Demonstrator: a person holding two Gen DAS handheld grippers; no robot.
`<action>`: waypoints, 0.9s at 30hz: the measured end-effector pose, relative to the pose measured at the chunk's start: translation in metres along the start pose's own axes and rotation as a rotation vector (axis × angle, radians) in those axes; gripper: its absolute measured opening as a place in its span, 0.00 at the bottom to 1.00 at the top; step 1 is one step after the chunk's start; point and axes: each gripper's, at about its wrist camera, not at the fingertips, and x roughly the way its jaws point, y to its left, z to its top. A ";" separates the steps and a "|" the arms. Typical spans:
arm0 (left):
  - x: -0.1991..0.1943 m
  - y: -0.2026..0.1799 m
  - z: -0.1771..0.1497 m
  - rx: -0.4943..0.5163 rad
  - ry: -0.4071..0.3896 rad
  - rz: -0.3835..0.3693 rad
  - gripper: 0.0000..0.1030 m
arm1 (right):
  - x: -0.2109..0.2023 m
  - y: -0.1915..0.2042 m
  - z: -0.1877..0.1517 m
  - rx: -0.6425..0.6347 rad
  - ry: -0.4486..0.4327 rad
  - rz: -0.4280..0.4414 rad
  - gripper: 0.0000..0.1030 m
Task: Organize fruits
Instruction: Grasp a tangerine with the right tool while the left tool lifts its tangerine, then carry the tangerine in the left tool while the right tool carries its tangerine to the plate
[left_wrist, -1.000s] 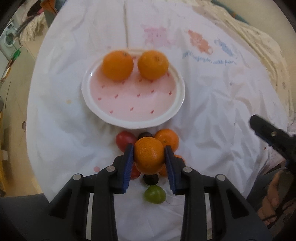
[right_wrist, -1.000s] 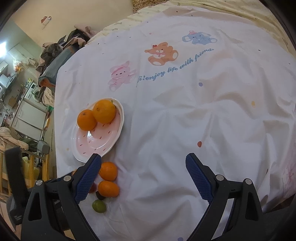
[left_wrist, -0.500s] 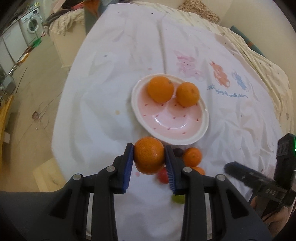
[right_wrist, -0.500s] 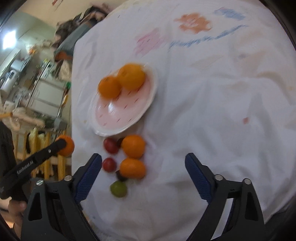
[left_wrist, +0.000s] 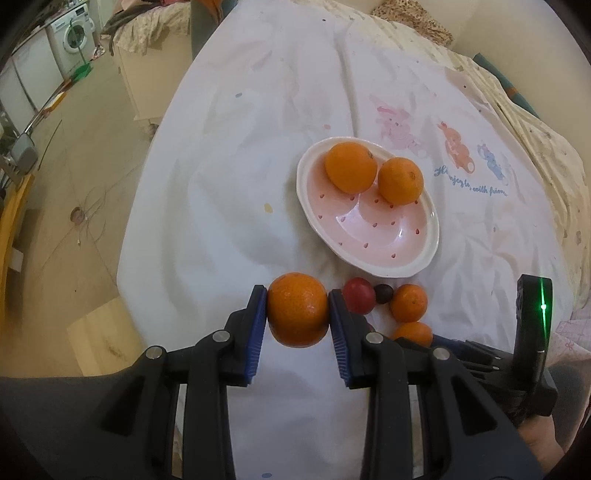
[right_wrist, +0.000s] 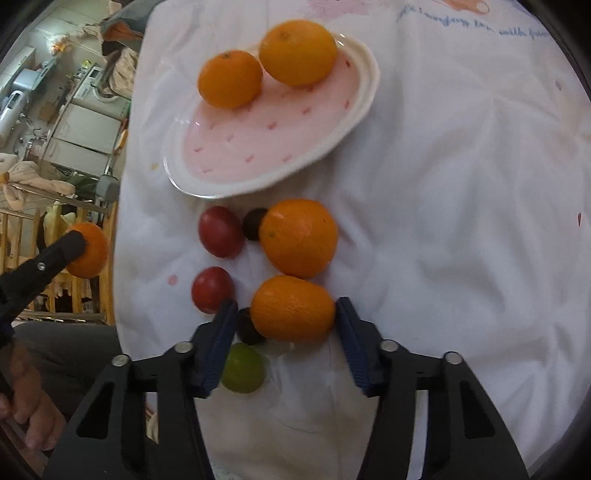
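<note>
Left wrist view: the left tongs (left_wrist: 298, 308) are pinching a mandarin (left_wrist: 297, 309) between their blue pads, held above the near left part of a bed covered by a white printed sheet (left_wrist: 229, 177), close to the sheet's left edge. Beyond and to the right lies an oval pink plate (left_wrist: 424, 254) with a white rim; two oranges (left_wrist: 351, 168) sit touching each other at its far end. Between the plate's near rim and the tongs, a red plum (left_wrist: 358, 295), a small dark fruit (left_wrist: 384, 293) and a small mandarin (left_wrist: 408, 302) lie in a row on the sheet, with another orange fruit (left_wrist: 413, 332) partly hidden just behind the right finger. At the right edge part of the right tongs' body (left_wrist: 532, 317) shows with a green light.

Right wrist view: the right tongs (right_wrist: 284, 317) are spread around an oval mandarin (right_wrist: 293, 308) lying on the sheet (right_wrist: 461, 221); the right pad looks to be touching it, the left pad stands apart, with a dark fruit (right_wrist: 245, 326) in the gap. A green fruit (right_wrist: 243, 367) lies just behind the left finger. Farther on lie a second red plum (right_wrist: 212, 290), the first plum (right_wrist: 221, 232), the other dark fruit (right_wrist: 254, 223) and a round mandarin (right_wrist: 298, 238). Past them is the plate (right_wrist: 362, 107) holding the two oranges (right_wrist: 297, 51). At the left edge, off the bed's side, the left tongs (right_wrist: 79, 245) grip their mandarin (right_wrist: 90, 254).
</note>
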 end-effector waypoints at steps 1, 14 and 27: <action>0.001 -0.002 0.000 0.002 0.003 0.000 0.28 | -0.003 -0.001 0.000 0.002 -0.002 0.008 0.46; 0.012 -0.015 -0.001 0.040 -0.006 0.053 0.28 | -0.052 -0.014 -0.010 0.027 -0.125 0.078 0.46; 0.014 -0.037 -0.001 0.079 -0.031 0.069 0.28 | -0.100 -0.029 -0.008 0.062 -0.278 0.136 0.46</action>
